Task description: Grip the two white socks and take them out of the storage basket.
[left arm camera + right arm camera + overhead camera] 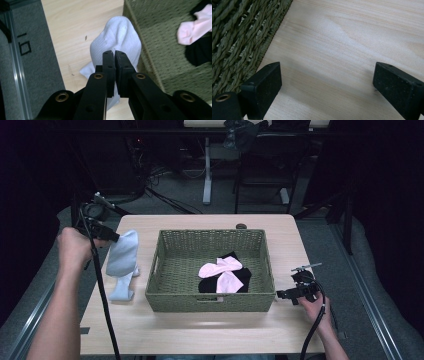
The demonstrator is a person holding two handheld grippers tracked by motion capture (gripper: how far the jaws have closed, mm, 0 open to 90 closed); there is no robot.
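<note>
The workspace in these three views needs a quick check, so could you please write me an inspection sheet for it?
Surface: light wooden table, bare in front of the basket.
Job's things: green woven basket mid-table, holding pink socks on top of black socks; white sock left of the basket, its upper end lifted, its lower end on the table.
Clutter: small dark round object at the table's far edge.
Grippers: left gripper shut on the white sock; right gripper open over bare wood beside the basket.
Cables: one black cable trails from the left gripper, another from the right.
Surroundings: grey floor, dark stands and wiring behind.
</note>
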